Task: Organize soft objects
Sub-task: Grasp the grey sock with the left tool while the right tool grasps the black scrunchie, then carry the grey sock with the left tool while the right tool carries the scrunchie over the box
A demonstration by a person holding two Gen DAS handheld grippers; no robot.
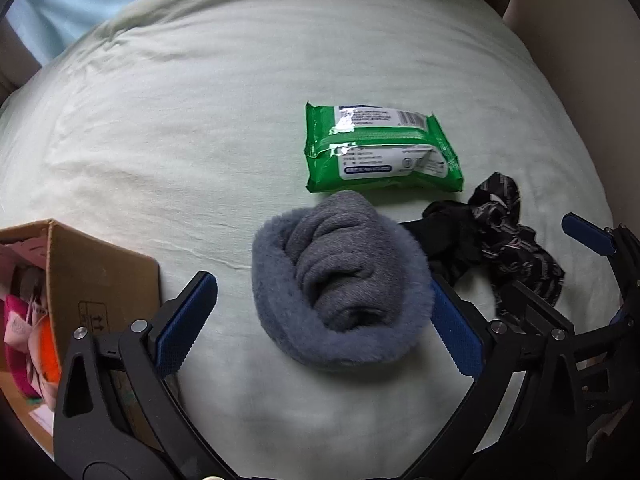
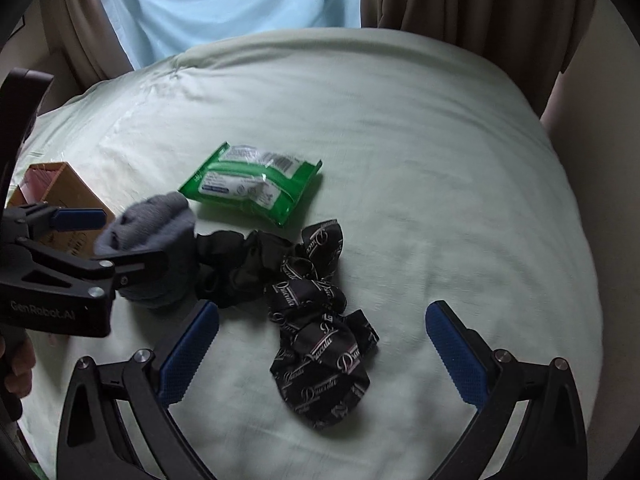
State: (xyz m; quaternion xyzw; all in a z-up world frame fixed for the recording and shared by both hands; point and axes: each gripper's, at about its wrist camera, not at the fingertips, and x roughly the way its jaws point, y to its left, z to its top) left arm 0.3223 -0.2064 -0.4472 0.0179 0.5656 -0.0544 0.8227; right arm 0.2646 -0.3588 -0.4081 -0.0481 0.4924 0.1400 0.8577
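Observation:
A grey fluffy rolled sock [image 1: 340, 280] lies on the pale green bed sheet [image 1: 200, 120]. My left gripper [image 1: 320, 328] is open, its jaws on either side of the sock and not closed on it. The sock also shows in the right wrist view [image 2: 148, 236], with the left gripper [image 2: 120, 240] around it. A black patterned cloth [image 2: 320, 344] lies between the open jaws of my right gripper [image 2: 322, 354], which is empty. A black scrunchie [image 2: 240, 264] lies beside the cloth. A green wipes pack [image 1: 380, 148] lies behind the sock.
A cardboard box [image 1: 80, 280] with pink and orange soft items stands at the left on the bed; it also shows in the right wrist view [image 2: 60, 188]. Beige curtains [image 2: 460, 0] and a light blue panel [image 2: 240, 0] are behind the bed.

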